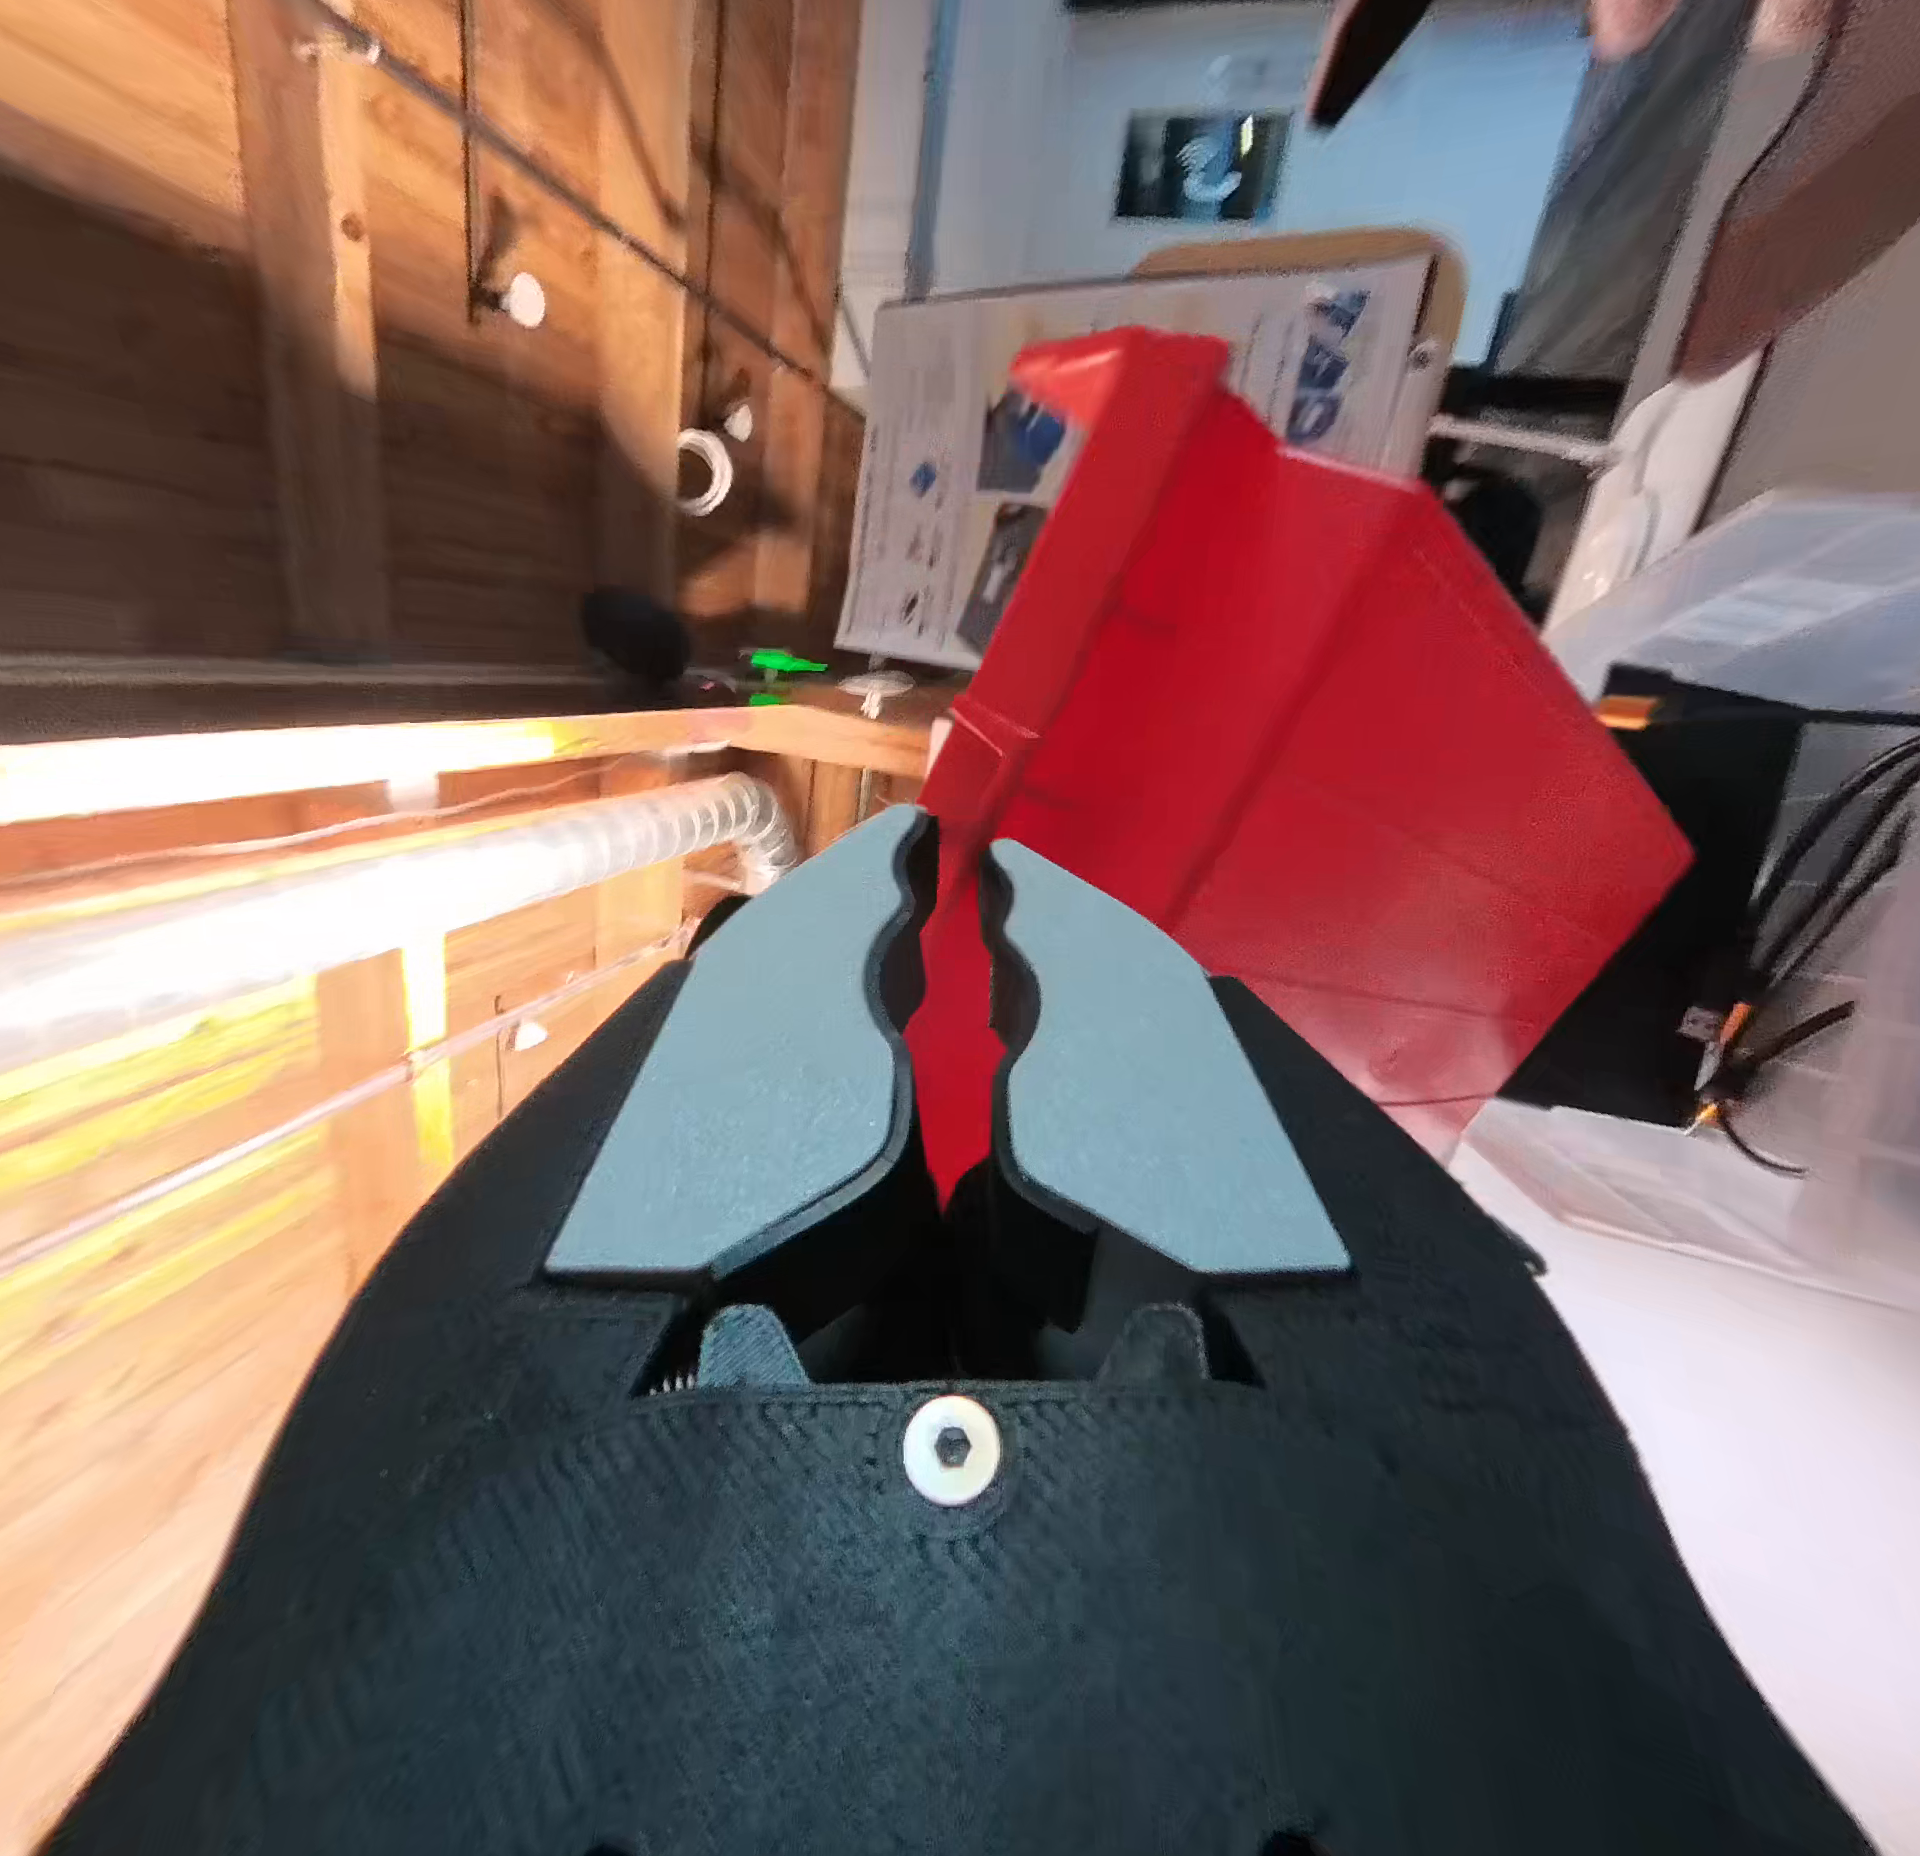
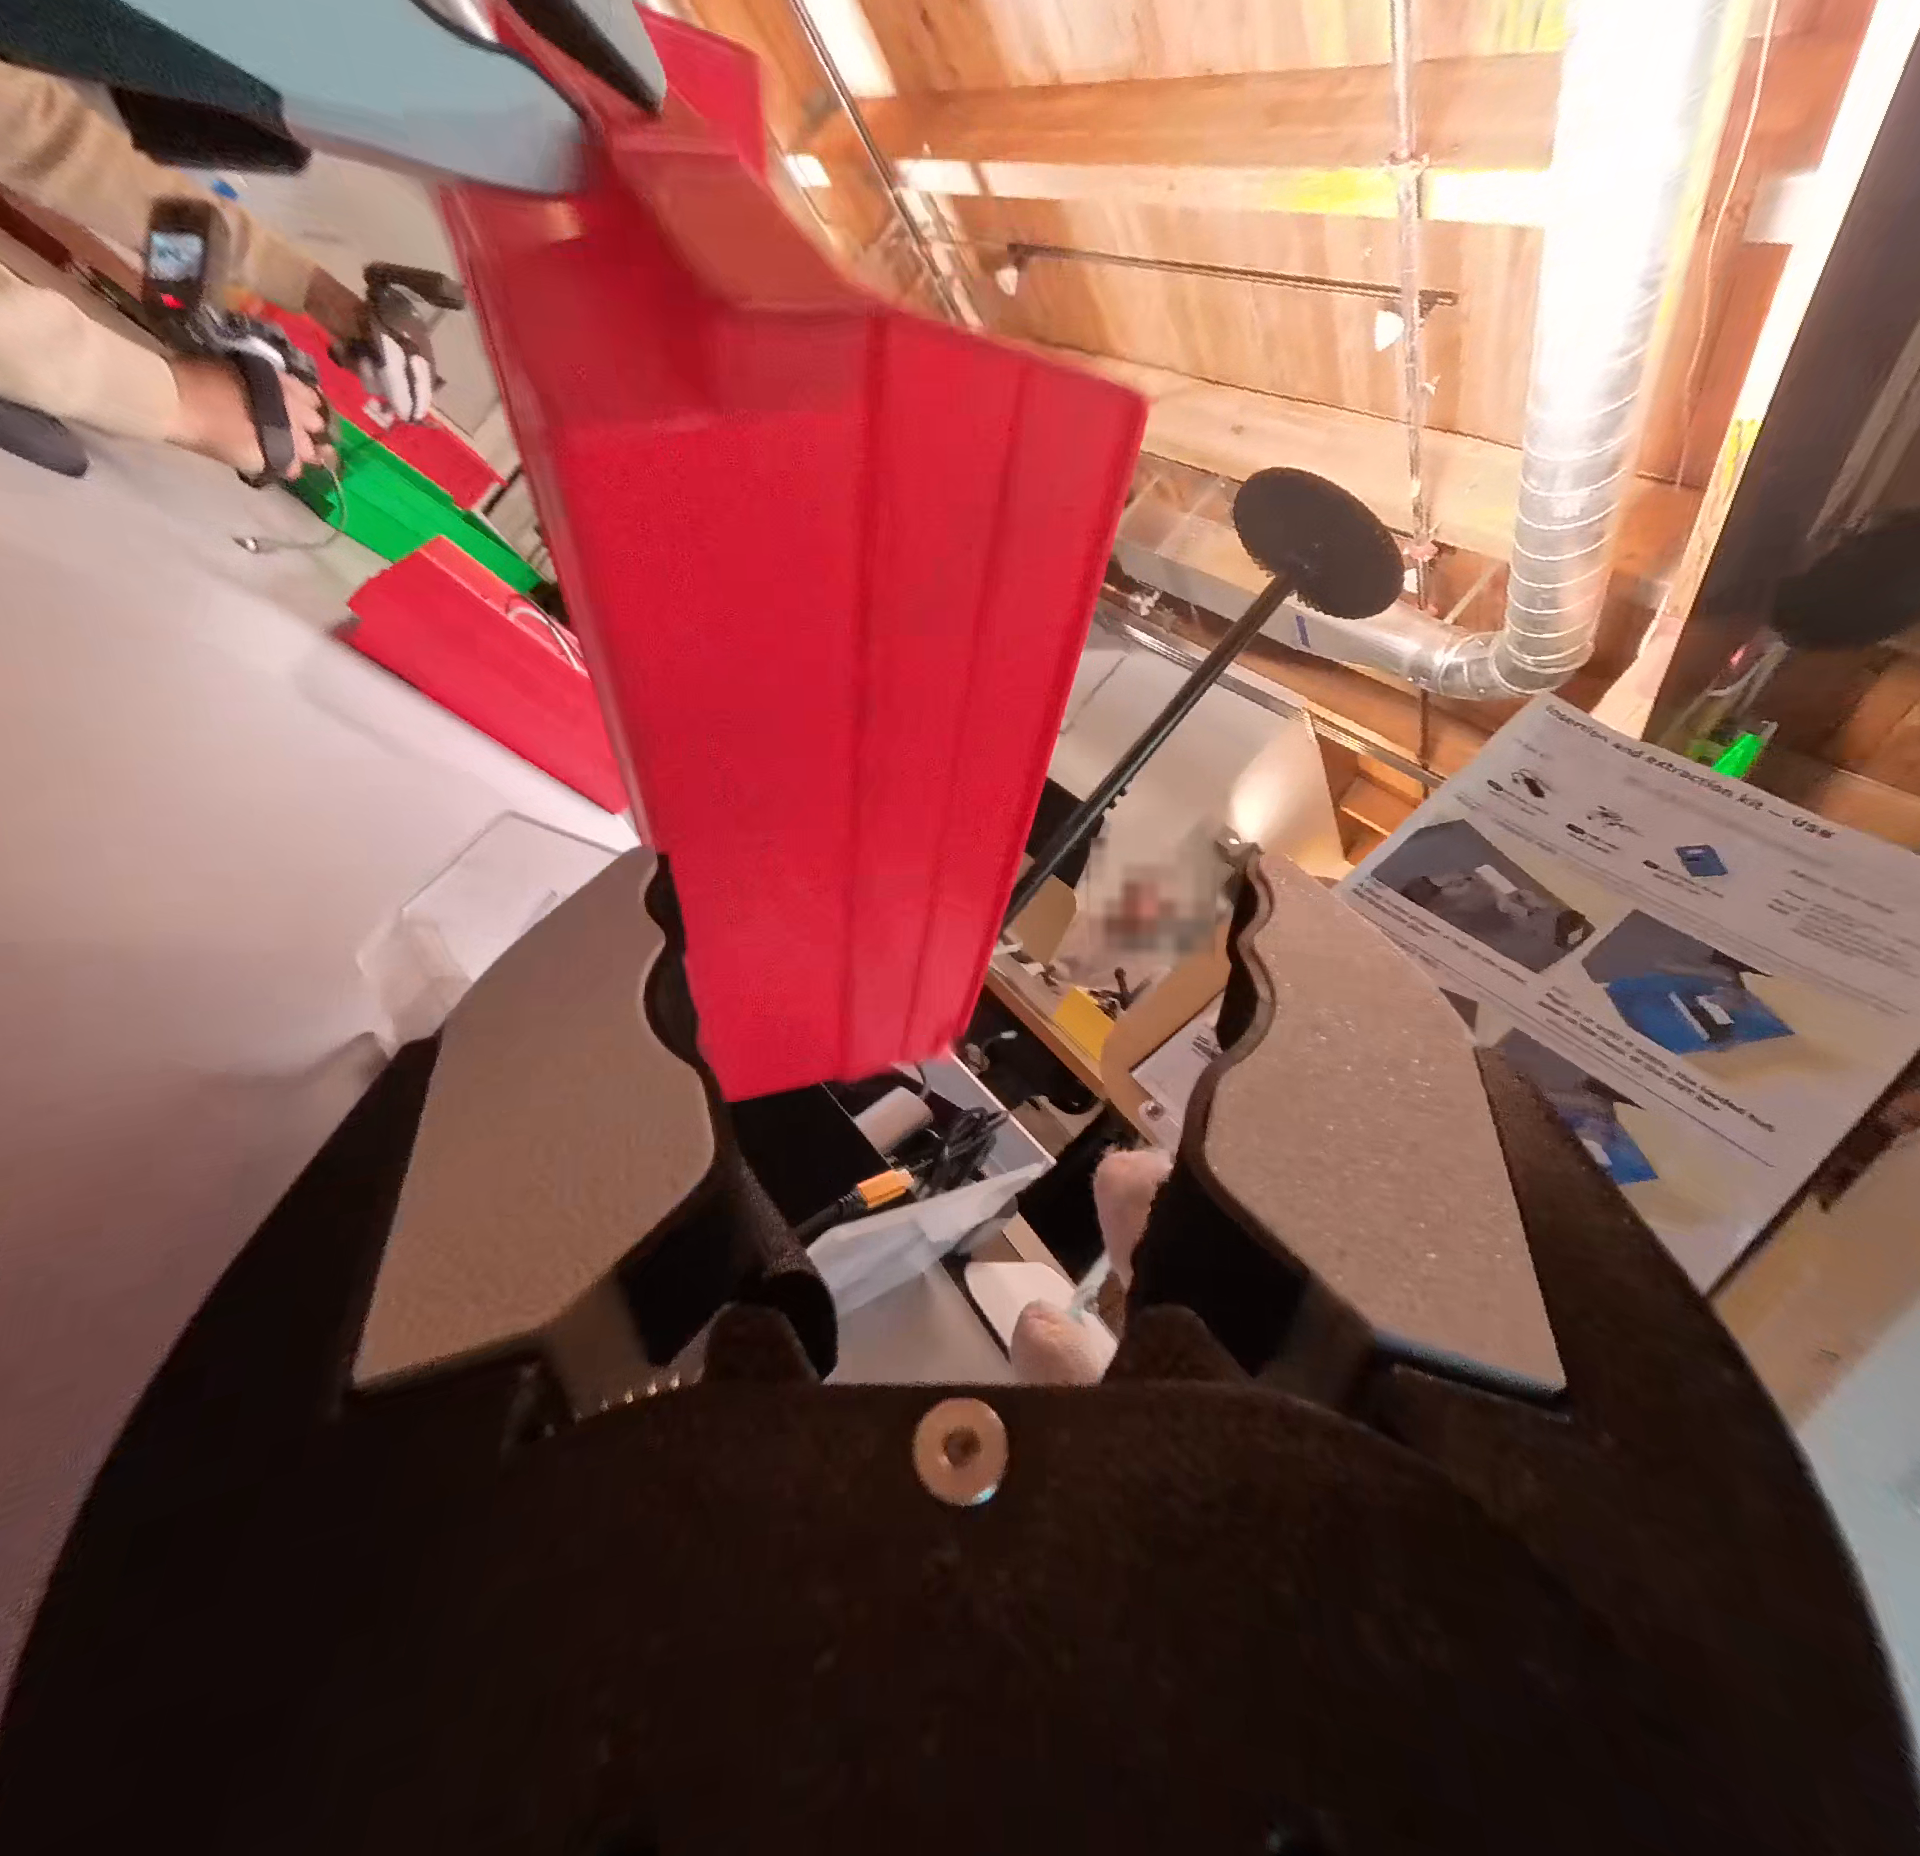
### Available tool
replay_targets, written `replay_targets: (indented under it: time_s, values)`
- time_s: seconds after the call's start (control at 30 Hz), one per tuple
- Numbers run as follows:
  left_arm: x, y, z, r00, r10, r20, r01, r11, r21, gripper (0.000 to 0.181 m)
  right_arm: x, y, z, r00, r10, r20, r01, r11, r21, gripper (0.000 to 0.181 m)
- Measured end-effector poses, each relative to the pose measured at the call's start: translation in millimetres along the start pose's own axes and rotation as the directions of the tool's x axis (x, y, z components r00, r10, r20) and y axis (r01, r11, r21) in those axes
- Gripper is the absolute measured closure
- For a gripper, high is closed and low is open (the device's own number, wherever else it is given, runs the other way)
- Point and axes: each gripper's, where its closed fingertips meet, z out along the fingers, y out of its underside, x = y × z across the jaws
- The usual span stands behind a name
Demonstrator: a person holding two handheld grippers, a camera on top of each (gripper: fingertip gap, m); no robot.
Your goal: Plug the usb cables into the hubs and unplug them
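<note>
A red plastic bin (image 1: 1299, 767) hangs tilted in the air. My left gripper (image 1: 956, 850) is shut on its rim, and the red wall runs down between the two grey fingers. In the right wrist view the bin (image 2: 810, 611) hangs from the left gripper (image 2: 561, 92) at the top left. My right gripper (image 2: 951, 881) is open and empty, with the bin's lower corner close in front of its left finger. A few black cables with orange connectors (image 1: 1766, 975) lie at the right. I see no hub.
A printed instruction sheet (image 2: 1662, 923) stands at the right. More red (image 2: 468, 643) and green (image 2: 405, 507) bins lie on the white table (image 2: 208, 767). Another person's hands (image 2: 260, 383) work there. A black disc on a rod (image 2: 1314, 544) and clear plastic boxes (image 1: 1745, 601) stand behind. Across from one pair of fingers to the other is roughly 15 centimeters.
</note>
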Motion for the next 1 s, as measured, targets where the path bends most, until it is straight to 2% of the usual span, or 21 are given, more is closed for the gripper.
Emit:
replay_targets:
  time_s: [0.1, 0.13, 0.17, 0.2, 0.23, 0.27, 0.3, 0.37, 0.43, 0.57, 0.6, 0.7, 0.77, 0.87, 1.0]
  values:
    - [13.0, -17.7, -1.3, 0.995, 0.029, -0.092, -0.023, 0.998, 0.066, 0.178, -3.8, -11.6, -2.0, 1.000, -0.021, 0.001, 0.021, 0.998, 0.055, 0.080]
    - [19.6, -19.4, -0.4, 0.991, 0.033, -0.130, -0.024, 0.997, 0.071, 0.178, -4.3, -24.6, -5.0, 0.997, -0.069, -0.023, 0.071, 0.992, 0.106, 0.080]
    - [24.8, -18.8, 2.2, 0.988, 0.036, -0.153, -0.026, 0.998, 0.061, 0.178, -14.2, -39.9, -9.3, 0.997, -0.081, 0.018, 0.077, 0.985, 0.155, 0.080]
    - [31.0, -17.8, 4.5, 0.983, 0.042, -0.180, -0.033, 0.998, 0.054, 0.178, -32.0, -52.7, -13.9, 0.990, -0.022, 0.139, -0.002, 0.986, 0.167, 0.104]
    - [36.9, -19.1, 5.7, 0.977, 0.044, -0.207, -0.032, 0.997, 0.065, 0.177, -50.4, -61.2, -17.1, 0.954, 0.075, 0.291, -0.114, 0.986, 0.122, 0.126]
    - [40.3, -21.8, 6.7, 0.974, 0.037, -0.221, -0.020, 0.997, 0.079, 0.177, -60.3, -66.2, -16.7, 0.911, 0.172, 0.374, -0.209, 0.976, 0.059, 0.126]
    - [41.7, -23.9, 7.7, 0.973, 0.037, -0.226, -0.017, 0.996, 0.087, 0.177, -61.7, -68.2, -15.0, 0.897, 0.226, 0.379, -0.251, 0.968, 0.017, 0.124]
    - [43.6, -27.8, 7.9, 0.971, 0.046, -0.235, -0.023, 0.995, 0.097, 0.177, -49.3, -68.6, -9.0, 0.931, 0.250, 0.267, -0.256, 0.967, -0.013, 0.131]
    - [45.6, -31.2, 7.8, 0.968, 0.051, -0.246, -0.025, 0.994, 0.107, 0.177, -48.1, -65.8, -2.3, 0.935, 0.268, 0.232, -0.245, 0.962, -0.120, 0.132]
    - [51.9, -38.5, 6.4, 0.955, 0.041, -0.295, 0.000, 0.991, 0.135, 0.177, -60.2, -46.1, 8.5, 0.929, 0.284, 0.237, -0.155, 0.881, -0.447, 0.126]
    - [53.7, -40.2, 5.4, 0.950, 0.039, -0.309, 0.006, 0.990, 0.142, 0.177, -66.0, -38.1, 8.2, 0.923, 0.281, 0.262, -0.111, 0.848, -0.519, 0.122]
    - [58.4, -45.5, 2.0, 0.936, 0.034, -0.352, 0.025, 0.986, 0.163, 0.178, -76.0, -10.6, 4.3, 0.921, 0.263, 0.287, 0.004, 0.730, -0.683, 0.124]
    - [62.8, -43.9, -2.4, 0.911, 0.014, -0.411, 0.052, 0.988, 0.147, 0.177, -80.5, -5.4, 4.3, 0.914, 0.241, 0.326, 0.054, 0.726, -0.686, 0.125]
    - [59.8, -35.3, -11.1, 0.878, -0.087, -0.471, 0.135, 0.988, 0.071, 0.171, -87.1, -6.4, 4.6, 0.894, 0.197, 0.401, 0.107, 0.777, -0.620, 0.126]
    - [44.9, -9.1, -22.8, 0.883, -0.164, -0.439, 0.154, 0.986, -0.058, 0.130, -93.3, -0.8, -3.0, 0.864, 0.037, 0.502, 0.284, 0.788, -0.547, 0.128]
